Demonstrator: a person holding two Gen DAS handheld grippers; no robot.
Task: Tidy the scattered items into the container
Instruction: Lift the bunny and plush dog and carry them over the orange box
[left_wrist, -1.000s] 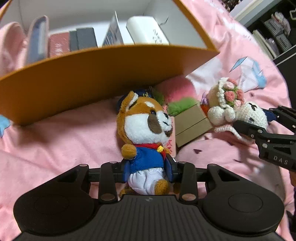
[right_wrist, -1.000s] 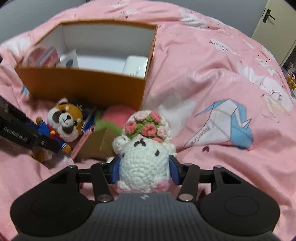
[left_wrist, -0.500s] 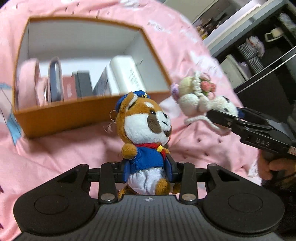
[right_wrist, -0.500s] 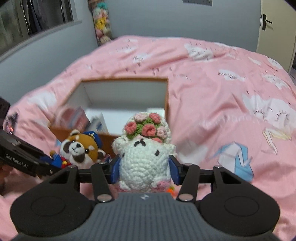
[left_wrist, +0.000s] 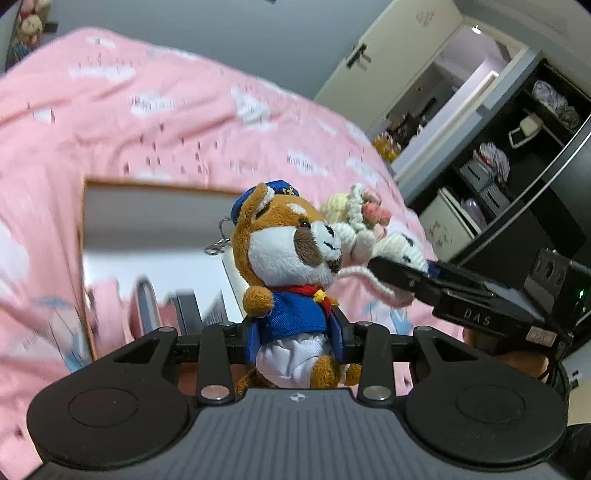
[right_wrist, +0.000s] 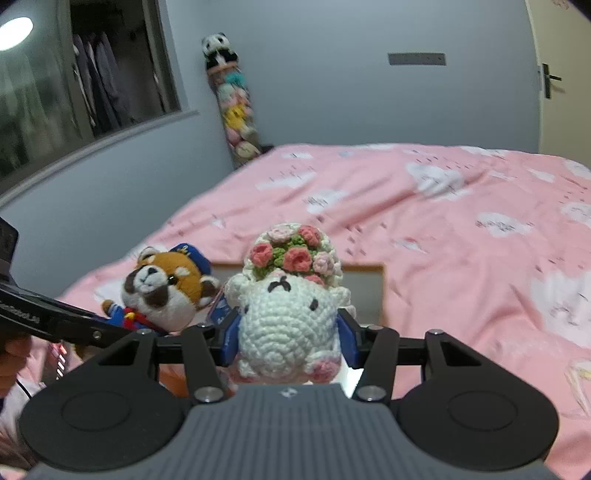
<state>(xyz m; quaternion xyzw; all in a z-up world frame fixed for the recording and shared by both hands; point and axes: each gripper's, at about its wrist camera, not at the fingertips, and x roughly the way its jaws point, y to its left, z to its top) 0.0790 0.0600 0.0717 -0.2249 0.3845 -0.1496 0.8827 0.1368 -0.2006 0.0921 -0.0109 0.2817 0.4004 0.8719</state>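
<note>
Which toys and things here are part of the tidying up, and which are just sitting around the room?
Part of the tidying:
- sailor fox plush, held in the left tongs
- crochet sheep, held in the right tongs
- orange box

Just sitting around:
- pink bedspread
- hanging stack of plush toys
- black shelves

Black hand-held gripper (left_wrist: 295, 341) (blue pads, silver screws, ribbed grey body)

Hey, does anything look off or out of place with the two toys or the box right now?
Nothing stands out. The left tongs grip the red panda plush upright at its body, and the right tongs grip the crocheted sheep the same way. Both hang above the open orange box, undamaged. The box's contents are too blurred to judge.
</note>
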